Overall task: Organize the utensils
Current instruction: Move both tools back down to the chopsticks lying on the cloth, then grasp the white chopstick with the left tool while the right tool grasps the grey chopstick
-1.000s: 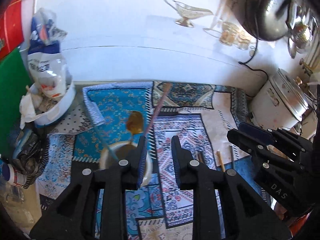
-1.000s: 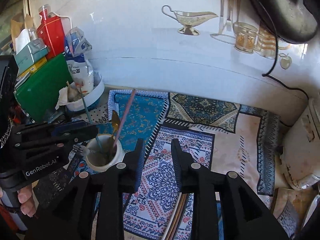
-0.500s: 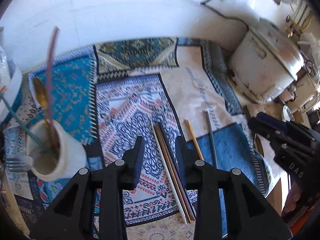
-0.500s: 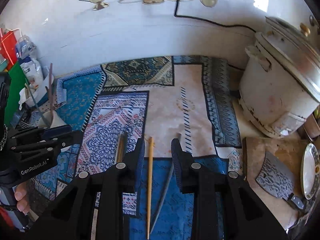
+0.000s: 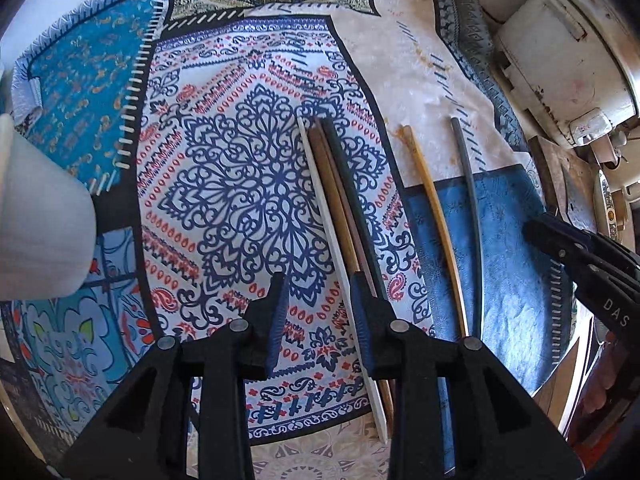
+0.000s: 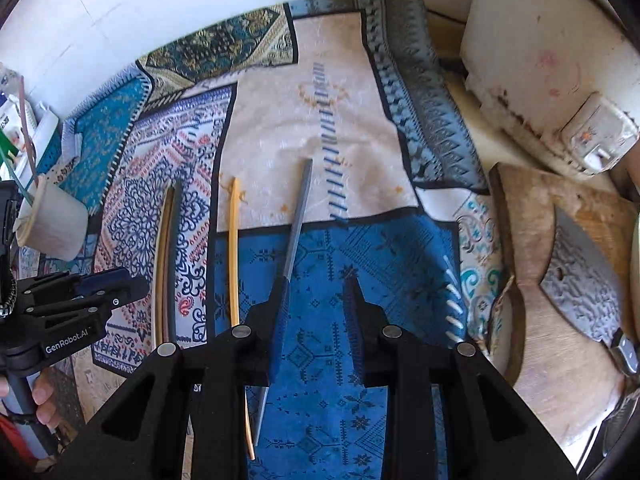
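I'm bringing both grippers down over loose chopsticks lying on the patterned mat (image 5: 248, 184), and the white cup (image 6: 54, 226) they belong in is standing off at the mat's left edge. My left gripper (image 5: 318, 322) is hovering with its jaws apart and nothing between them; the bundle of chopsticks (image 5: 344, 216) is passing just under its right finger, so I'm judging it should shift a little right to straddle one stick before closing. My right gripper (image 6: 316, 316) is also parted and empty, with the grey chopstick (image 6: 298, 224) running under its left finger and the yellow chopstick (image 6: 236, 264) just beside that; same fix, centre first, then pinch near mid-length so the stick isn't tipping. The right view is showing the cup's rim with utensils already standing in it, plus a cleaver (image 6: 580, 284) on a cutting board (image 6: 532, 320); the left view is only catching the cup's blurred side, but is separating the bundle's white, brown and dark sticks better.
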Demonstrator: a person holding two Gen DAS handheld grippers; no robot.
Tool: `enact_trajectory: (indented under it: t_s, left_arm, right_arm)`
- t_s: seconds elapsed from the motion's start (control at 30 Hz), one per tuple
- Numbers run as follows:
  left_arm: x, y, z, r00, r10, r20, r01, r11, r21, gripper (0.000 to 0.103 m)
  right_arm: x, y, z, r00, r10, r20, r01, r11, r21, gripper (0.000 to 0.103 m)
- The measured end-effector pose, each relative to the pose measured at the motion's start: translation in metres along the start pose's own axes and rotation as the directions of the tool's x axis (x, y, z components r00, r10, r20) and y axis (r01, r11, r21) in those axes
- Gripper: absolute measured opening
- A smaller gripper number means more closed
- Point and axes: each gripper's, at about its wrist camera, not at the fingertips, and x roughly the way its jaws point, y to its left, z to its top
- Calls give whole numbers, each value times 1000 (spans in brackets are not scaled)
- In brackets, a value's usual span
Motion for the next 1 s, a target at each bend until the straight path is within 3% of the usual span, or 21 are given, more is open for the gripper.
enact_trajectory:
  t_s: [0.27,0.47,0.67,0.73,0.9,1.0]
  left_arm:
    - [4,-4,5,999,37,30,-39,998,40,31]
    - [8,0,14,999,17,43,-19,999,47,30]
    - [9,3,23,999,37,27,-39,997,67,17]
    - [10,3,25,996,84,27,-86,992,89,7]
    - [9,1,29,995,95,31,-98,989,115,6]
    - [9,1,31,998,57,13,-58,995,83,6]
  right_arm:
    - [23,4,5,998,38,-40,-38,999,-1,25]
    - [37,6,11,997,51,-65,-51,999,0,25]
    - [39,9,16,997,59,-51,-60,998,-6,25]
    - [38,9,15,998,54,-37,-55,998,-16,21]
    - [44,15,21,998,63,-26,-64,998,-17,10]
    - [46,16,25,996,81,-27,-81,997,-17,7]
